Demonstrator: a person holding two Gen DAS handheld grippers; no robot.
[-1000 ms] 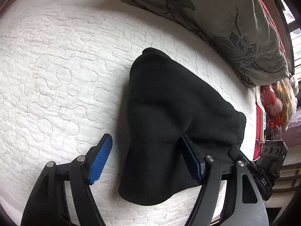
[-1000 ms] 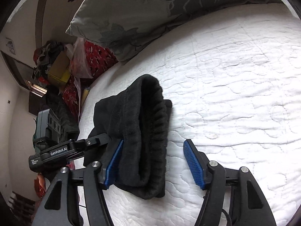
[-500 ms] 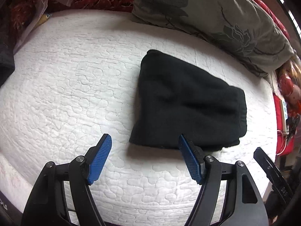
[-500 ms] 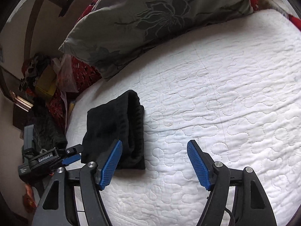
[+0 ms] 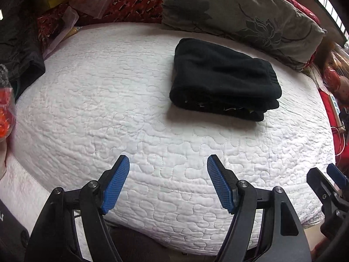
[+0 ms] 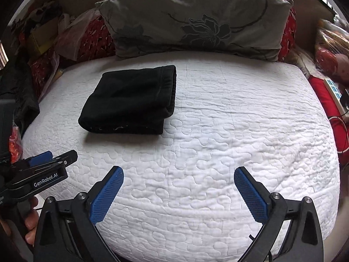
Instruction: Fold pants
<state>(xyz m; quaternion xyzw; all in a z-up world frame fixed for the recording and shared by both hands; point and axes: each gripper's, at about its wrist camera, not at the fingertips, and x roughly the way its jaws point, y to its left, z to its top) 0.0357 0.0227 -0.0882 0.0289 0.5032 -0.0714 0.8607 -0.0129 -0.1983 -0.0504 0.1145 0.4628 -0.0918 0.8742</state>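
The black pants (image 5: 224,78) lie folded into a compact stack on the white quilted bed (image 5: 109,100), near the grey pillow. In the right wrist view the same pants (image 6: 130,100) sit at the left of the bed (image 6: 240,131). My left gripper (image 5: 168,163) hovers open over bare quilt, well short of the pants, nothing between its blue pads. My right gripper (image 6: 178,174) is also back over bare quilt; its jaws are opening wide and hold nothing. The left gripper (image 6: 52,155) shows at the left edge of the right wrist view, in a person's hand.
A grey flowered pillow (image 6: 196,26) lies along the head of the bed over a red patterned cover (image 6: 93,37). Dark clothing (image 5: 19,52) and bags clutter the left side. A power strip (image 6: 332,88) and cords lie at the right. The bed's front edge is close below the grippers.
Both grippers have let go of the pants and pulled back and up toward the bed's front edge. The pants now lie flat and folded. The right jaws have spread wider.
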